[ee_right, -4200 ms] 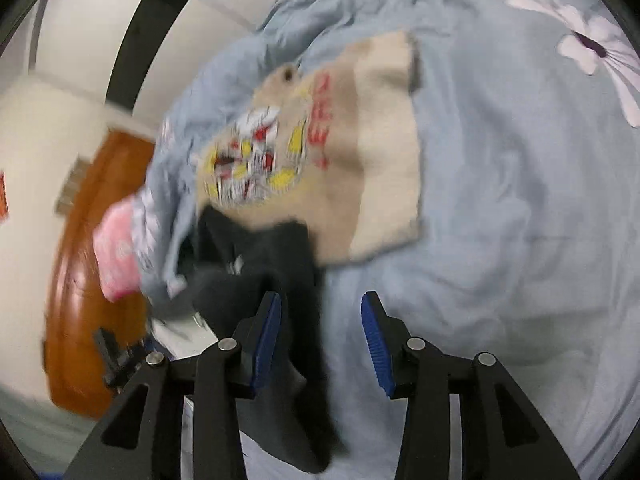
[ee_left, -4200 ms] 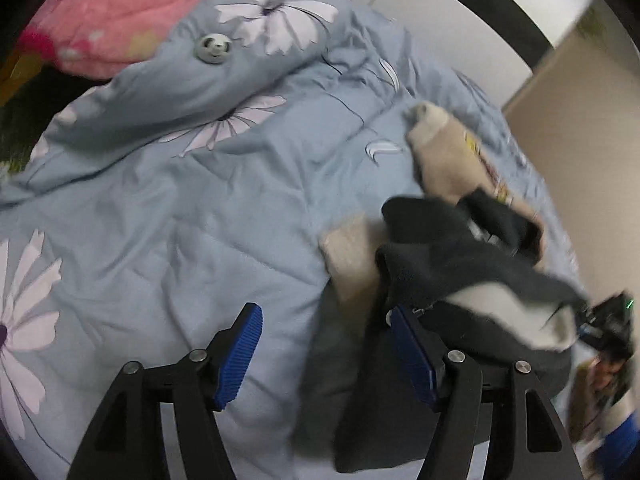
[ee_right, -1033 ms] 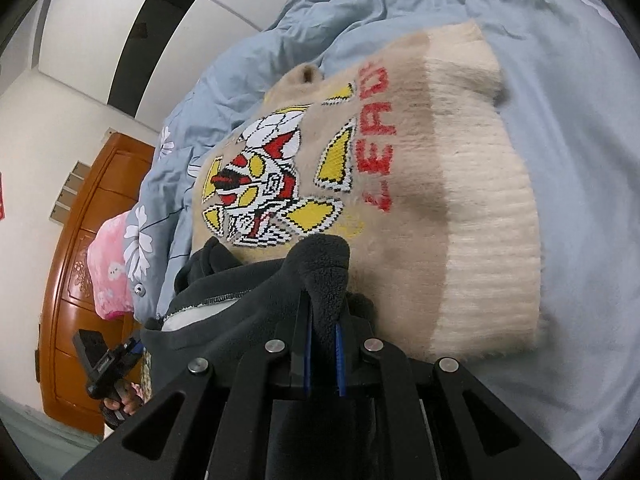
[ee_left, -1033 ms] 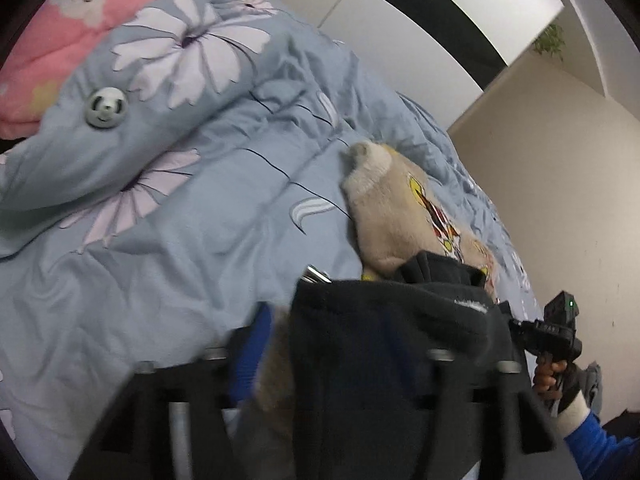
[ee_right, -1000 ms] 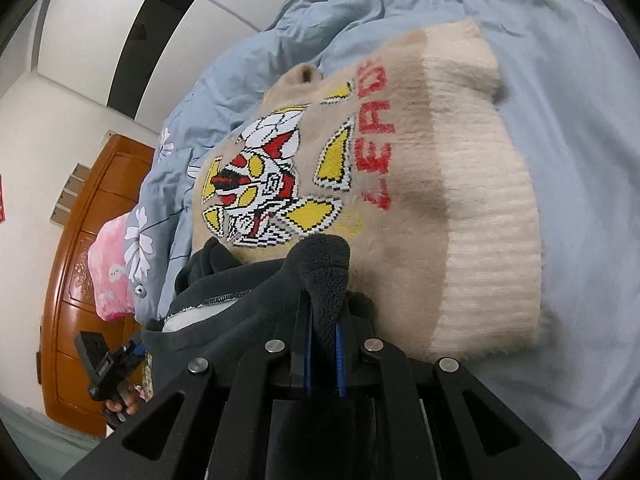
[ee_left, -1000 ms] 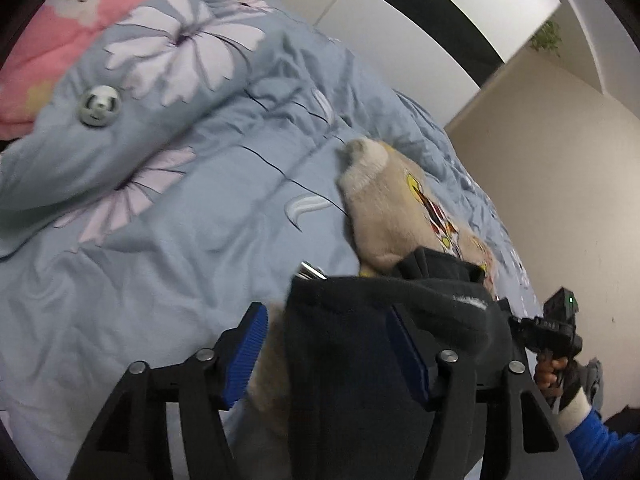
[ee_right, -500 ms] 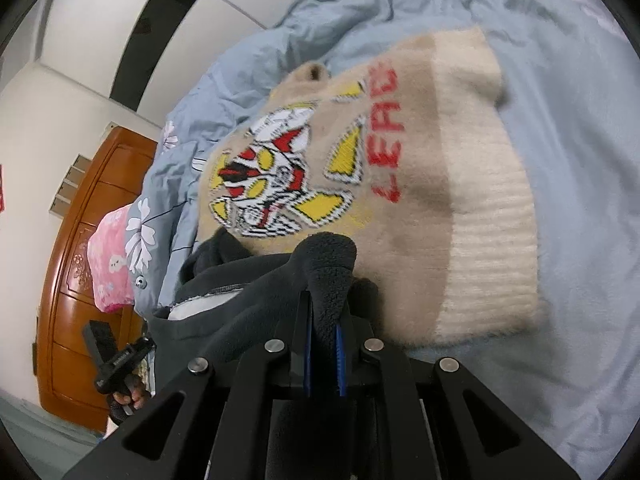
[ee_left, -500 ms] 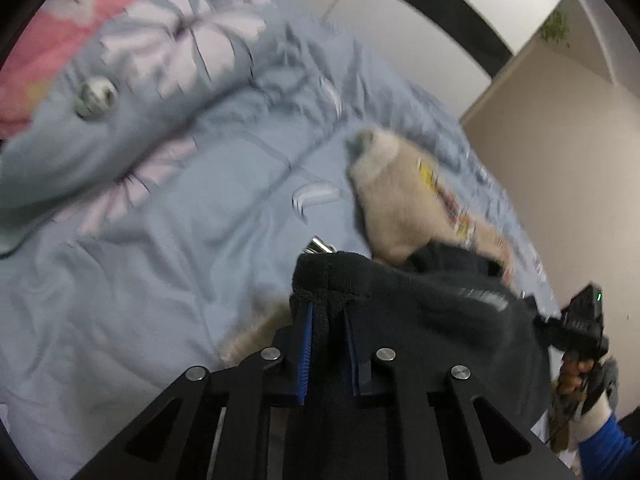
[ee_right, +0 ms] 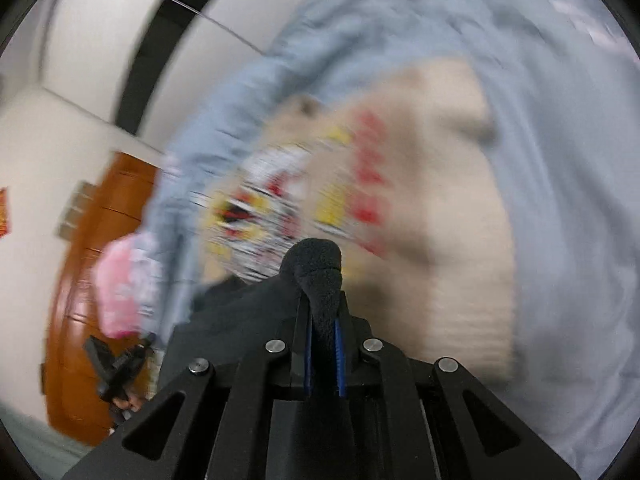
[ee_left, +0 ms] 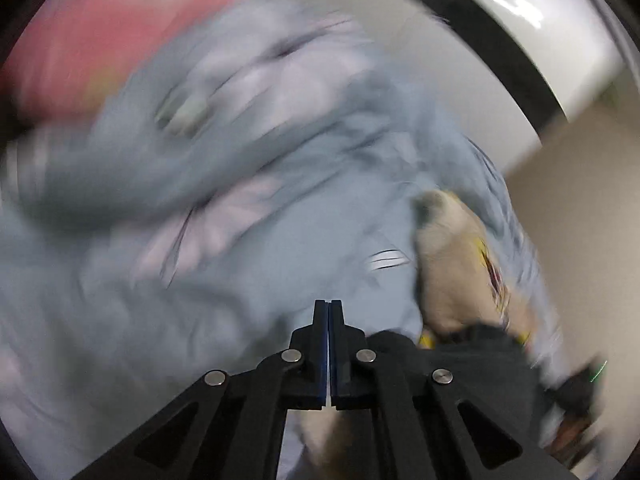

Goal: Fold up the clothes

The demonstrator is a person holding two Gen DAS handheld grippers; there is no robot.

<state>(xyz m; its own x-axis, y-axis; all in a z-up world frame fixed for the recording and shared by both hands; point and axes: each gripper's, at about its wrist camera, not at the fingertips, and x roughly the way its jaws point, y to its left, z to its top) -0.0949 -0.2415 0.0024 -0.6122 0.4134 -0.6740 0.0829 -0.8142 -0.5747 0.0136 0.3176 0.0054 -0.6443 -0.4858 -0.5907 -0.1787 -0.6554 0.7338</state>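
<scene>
Clearly your right tool (ee_right: 323, 316) pinches a thick edge of the dark fleece garment (ee_right: 256, 320) above the beige sweater (ee_right: 452, 216) on the bed, your left tool (ee_left: 328, 344) looks clamped empty, so grip that soft, floppy, bulky fleece at its hems

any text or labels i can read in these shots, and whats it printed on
Nothing legible in either view; both are motion-blurred.
Red lettering on the beige knit sweater with the cartoon print: present, too smeared to read.
Red patch on the cream wall at the left edge: cut off, unreadable.
Dark grey fleece garment, clamped in the right gripper: no print visible.
Light blue floral quilt: pattern only.
</scene>
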